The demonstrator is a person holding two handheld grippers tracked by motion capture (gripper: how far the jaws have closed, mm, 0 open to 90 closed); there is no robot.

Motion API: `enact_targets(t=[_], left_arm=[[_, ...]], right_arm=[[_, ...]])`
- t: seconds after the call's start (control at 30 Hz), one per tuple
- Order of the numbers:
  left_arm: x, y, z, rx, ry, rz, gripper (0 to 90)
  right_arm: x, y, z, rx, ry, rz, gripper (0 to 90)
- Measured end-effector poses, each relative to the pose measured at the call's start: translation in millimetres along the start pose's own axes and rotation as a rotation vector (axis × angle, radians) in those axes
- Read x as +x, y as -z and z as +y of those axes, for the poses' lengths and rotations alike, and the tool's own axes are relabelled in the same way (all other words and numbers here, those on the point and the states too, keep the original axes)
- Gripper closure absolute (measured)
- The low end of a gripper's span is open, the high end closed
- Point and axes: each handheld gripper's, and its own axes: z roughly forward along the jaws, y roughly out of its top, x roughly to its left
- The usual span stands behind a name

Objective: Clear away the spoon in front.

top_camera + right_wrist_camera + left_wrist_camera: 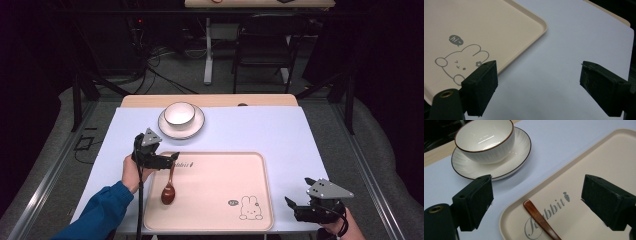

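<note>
The wooden spoon [169,188] lies flat in the beige tray [215,222], near the tray's left edge, its dark bowl toward the person and its slim handle running up toward the tray's far left corner, across the printed "Rabbit" word. From where I stand it looks light and stiff, a lacquered thing with a glossy finish, so I'd guess it could slip between hard pads; the handle's middle, where it is narrow and even, seems the sensible place to pinch it, taking it across its width. The left gripper [170,159] hovers over the handle's far end with its jaws spread wide and nothing between them. The right gripper [296,206] sits just off the tray's right near corner over the pale blue table cover [250,130], jaws likewise parted and empty. Beyond the tray's far edge stands a white bowl [179,113] on its saucer [197,126]; both look breakable and would chip if knocked. In the left gripper view the spoon's bowl is cut off at the bottom, and I cannot tell whether the handle rests fully on the tray floor or lifts slightly.
</note>
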Motion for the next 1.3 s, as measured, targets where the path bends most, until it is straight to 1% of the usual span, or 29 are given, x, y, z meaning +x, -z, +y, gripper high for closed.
enact_targets(t=[0.07,0.13,0.17,0.3,0.33,0.4,0.47,0.5,0.57,0.6,0.63,0.7,0.83,0.97,1.1,1.3], left_arm=[[-1.2,2.3,-0.6,-0.005,-0.008,0.006,10.2],[-3.6,6.9,-2.4,-0.024,-0.019,0.024,9.8],[-5.1,11.9,-4.2,-0.031,-0.022,0.024,9.6],[-8.2,19.4,-6.8,-0.042,-0.014,0.023,9.0],[-10.5,24.5,-8.6,-0.052,-0.022,0.030,8.9],[-11.6,27.0,-9.7,-0.056,-0.024,0.033,8.5],[-13.9,33.5,-13.0,-0.064,-0.032,0.038,7.4],[-14.4,35.4,-13.9,-0.061,-0.042,0.041,7.0],[-15.2,39.8,-15.6,-0.062,-0.065,0.062,6.2],[-15.2,39.8,-15.6,-0.062,-0.065,0.062,5.6],[-14.9,43.5,-17.9,-0.069,-0.069,0.076,5.0],[-14.0,45.6,-20.8,-0.067,-0.060,0.076,5.0],[-14.6,49.3,-26.1,-0.059,-0.055,0.081,4.7],[-15.5,53.0,-28.5,-0.059,-0.066,0.089,4.6],[-16.4,58.6,-34.7,-0.060,-0.049,0.093,4.4],[-18.0,66.4,-42.4,-0.052,-0.044,0.101,4.4]], right_arm=[[0.1,0.0,0.1,0.000,0.000,-0.001,14.2],[0.2,0.0,0.1,0.000,0.001,-0.001,14.1],[0.2,0.0,0.1,0.000,0.001,-0.001,14.1],[0.5,0.3,0.0,0.000,0.001,-0.002,14.2],[0.3,0.1,0.1,0.000,0.000,-0.001,14.1],[0.4,0.1,0.1,0.001,0.001,-0.001,14.2],[0.6,0.3,0.2,0.000,0.002,-0.002,14.1],[0.7,0.3,0.2,0.000,0.001,-0.002,14.1],[0.8,0.3,0.2,0.000,0.002,-0.002,14.1],[0.9,0.3,0.3,-0.001,0.001,-0.003,14.1],[0.9,0.4,0.2,-0.002,0.001,-0.003,14.1],[0.8,0.3,0.2,-0.001,0.000,-0.003,14.1],[0.9,0.4,0.2,-0.002,0.001,-0.003,14.1],[1.0,0.3,0.3,-0.002,0.001,-0.003,14.1],[1.1,0.3,0.3,-0.002,0.000,-0.002,14.1],[1.0,0.4,0.3,-0.003,0.002,-0.002,14.1]])
